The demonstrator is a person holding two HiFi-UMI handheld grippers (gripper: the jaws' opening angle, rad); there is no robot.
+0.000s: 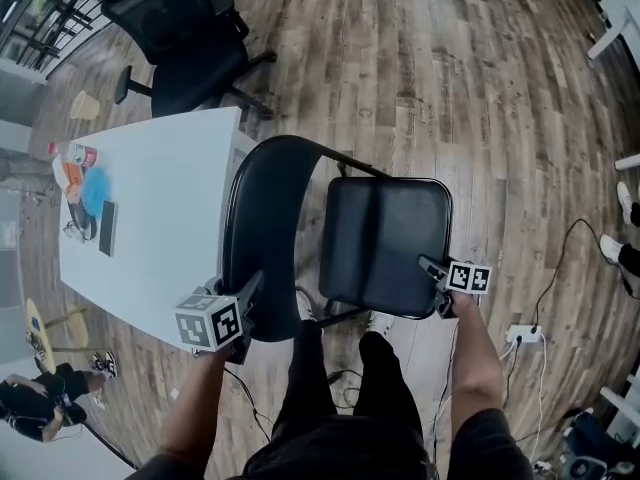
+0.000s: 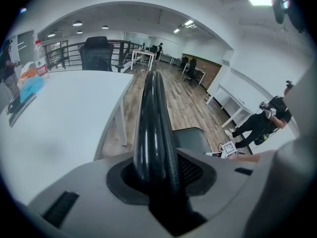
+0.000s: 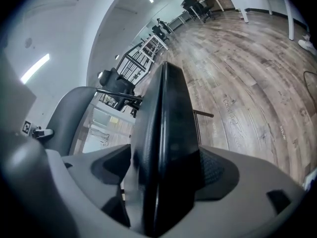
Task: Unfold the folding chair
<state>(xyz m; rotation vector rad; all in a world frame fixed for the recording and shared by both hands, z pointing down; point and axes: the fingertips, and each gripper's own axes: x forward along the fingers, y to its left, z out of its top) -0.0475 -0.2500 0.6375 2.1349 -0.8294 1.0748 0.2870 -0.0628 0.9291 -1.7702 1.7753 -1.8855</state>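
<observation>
The black folding chair stands on the wood floor just in front of me. Its curved backrest (image 1: 265,228) is beside the table and its padded seat (image 1: 385,243) lies tilted to the right of it. My left gripper (image 1: 248,293) is shut on the backrest's near edge, and that edge (image 2: 153,128) runs up between the left gripper's (image 2: 158,175) jaws. My right gripper (image 1: 432,266) is shut on the seat's near right corner. In the right gripper view the seat's edge (image 3: 166,118) fills the gap of the gripper (image 3: 163,177). The chair's legs are mostly hidden under the seat.
A white table (image 1: 160,218) with a phone, a blue cloth and small items stands close at the left. A black office chair (image 1: 185,38) is behind it. A power strip with cables (image 1: 522,334) lies on the floor at the right. Another person (image 1: 40,398) stands at the lower left.
</observation>
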